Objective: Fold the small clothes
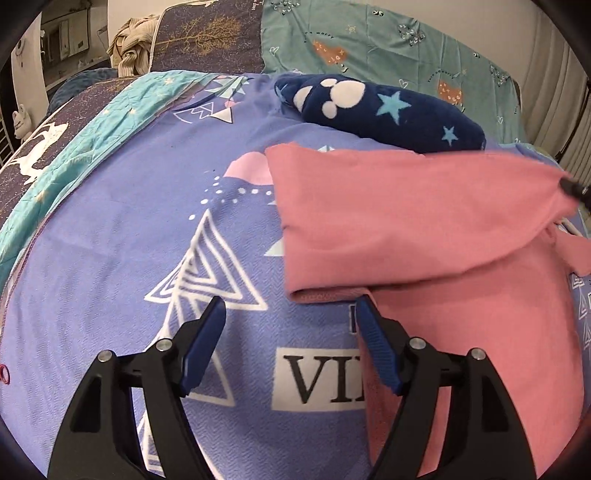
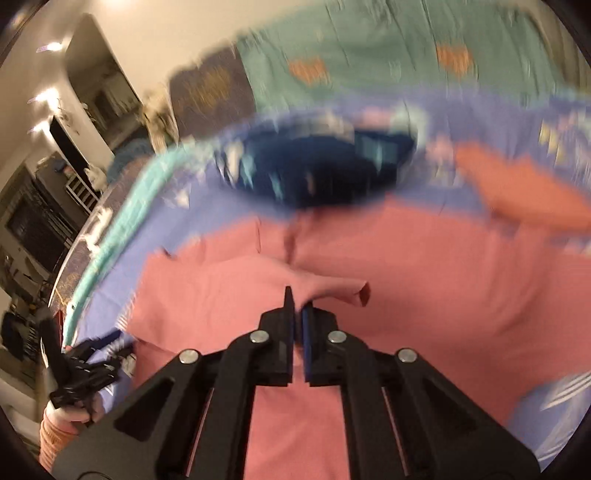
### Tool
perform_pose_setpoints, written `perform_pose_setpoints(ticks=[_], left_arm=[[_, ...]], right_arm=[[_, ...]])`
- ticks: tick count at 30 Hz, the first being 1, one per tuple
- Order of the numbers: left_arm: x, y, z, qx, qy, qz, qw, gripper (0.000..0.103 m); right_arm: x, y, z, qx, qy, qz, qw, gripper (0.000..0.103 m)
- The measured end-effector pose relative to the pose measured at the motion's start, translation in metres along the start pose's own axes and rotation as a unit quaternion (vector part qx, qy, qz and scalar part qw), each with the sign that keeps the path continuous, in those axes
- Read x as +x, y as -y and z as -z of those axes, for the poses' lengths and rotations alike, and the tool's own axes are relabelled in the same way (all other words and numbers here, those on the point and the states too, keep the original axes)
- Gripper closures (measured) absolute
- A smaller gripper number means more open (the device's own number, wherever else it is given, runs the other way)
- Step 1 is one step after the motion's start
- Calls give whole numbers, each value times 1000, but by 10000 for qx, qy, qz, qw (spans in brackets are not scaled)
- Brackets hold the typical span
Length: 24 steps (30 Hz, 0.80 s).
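Note:
A pink garment [image 1: 424, 229] lies on the purple patterned bedspread [image 1: 129, 229], with one part folded over the rest. My left gripper [image 1: 290, 310] is open and empty, low over the bedspread at the garment's left edge; its right finger [image 1: 373, 339] touches the pink cloth. My right gripper [image 2: 298, 306] is shut on a pinched corner of the pink garment [image 2: 424, 295] and holds it raised over the cloth. Its tip shows at the right edge of the left wrist view [image 1: 572, 186]. The right wrist view is blurred.
A navy fleece item with stars and paw prints [image 1: 388, 107] lies beyond the pink garment. A teal patterned sheet [image 1: 388, 40] and dark pillow [image 1: 207, 33] lie at the back. An orange cloth [image 2: 524, 192] lies at right. The bed edge runs along the left.

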<state>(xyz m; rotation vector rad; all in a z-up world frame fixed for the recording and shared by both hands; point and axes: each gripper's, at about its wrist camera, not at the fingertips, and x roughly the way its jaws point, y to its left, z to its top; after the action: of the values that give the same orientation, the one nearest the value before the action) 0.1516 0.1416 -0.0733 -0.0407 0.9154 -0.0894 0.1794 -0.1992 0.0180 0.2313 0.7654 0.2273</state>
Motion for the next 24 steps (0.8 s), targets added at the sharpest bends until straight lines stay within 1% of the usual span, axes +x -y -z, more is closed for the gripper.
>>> perform_pose_setpoints(ticks=[1, 3, 5, 6, 7, 8, 9, 10, 12, 13, 16, 17, 18, 19, 20, 21, 22, 23, 24], left_arm=[[1, 2, 0, 25, 8, 9, 10000, 27], [5, 6, 0, 78, -8, 14, 10000, 27], [9, 9, 1, 67, -26, -12, 10000, 27], [10, 10, 1, 57, -26, -21, 10000, 27], [10, 10, 1, 42, -20, -35, 10000, 27], [10, 11, 0, 24, -19, -47, 10000, 27], [10, 11, 0, 19, -21, -55, 10000, 27], [8, 11, 0, 22, -17, -66, 10000, 27], [4, 12, -1, 77, 14, -89, 9999, 27], [-1, 13, -2, 95, 75, -44, 9999, 28], [-13, 24, -5, 181, 251, 275, 9991, 28], [-14, 30, -7, 282, 281, 271, 9988, 28], [-12, 35, -7, 374, 291, 202, 9987, 28], [-8, 42, -8, 519, 272, 19, 9983, 28], [-1, 48, -8, 699, 231, -322, 9968, 28], [3, 50, -7, 850, 252, -692, 9937, 35], [9, 49, -6, 1040, 301, -1213, 9867, 40], [13, 46, -4, 1199, 346, -1600, 9792, 39], [15, 40, -1, 1219, 365, -1455, 9811, 39]], right_arm=[[-10, 7, -6, -8, 131, 183, 9997, 100], [-12, 27, -10, 66, 134, 477, 9988, 99], [3, 52, -5, 304, -178, 682, 9970, 97], [16, 67, 3, 463, -464, 792, 9947, 94], [24, 75, 8, 558, -640, 890, 9924, 91], [33, 87, 16, 686, -836, 1042, 9887, 87], [37, 95, 23, 799, -917, 1117, 9863, 80], [36, 99, 28, 890, -865, 1154, 9855, 72], [31, 100, 33, 928, -739, 1152, 9862, 71], [25, 98, 32, 902, -652, 1098, 9877, 71], [10, 86, 30, 654, -442, 856, 9932, 71], [8, 79, 29, 506, -444, 765, 9948, 71], [9, 73, 30, 412, -492, 717, 9954, 69], [10, 69, 32, 369, -562, 707, 9952, 62], [15, 67, 34, 360, -636, 740, 9946, 57], [23, 67, 37, 402, -752, 823, 9929, 56], [27, 69, 40, 465, -818, 863, 9918, 56], [33, 78, 45, 643, -924, 913, 9894, 56], [38, 89, 50, 892, -1014, 946, 9863, 56]])
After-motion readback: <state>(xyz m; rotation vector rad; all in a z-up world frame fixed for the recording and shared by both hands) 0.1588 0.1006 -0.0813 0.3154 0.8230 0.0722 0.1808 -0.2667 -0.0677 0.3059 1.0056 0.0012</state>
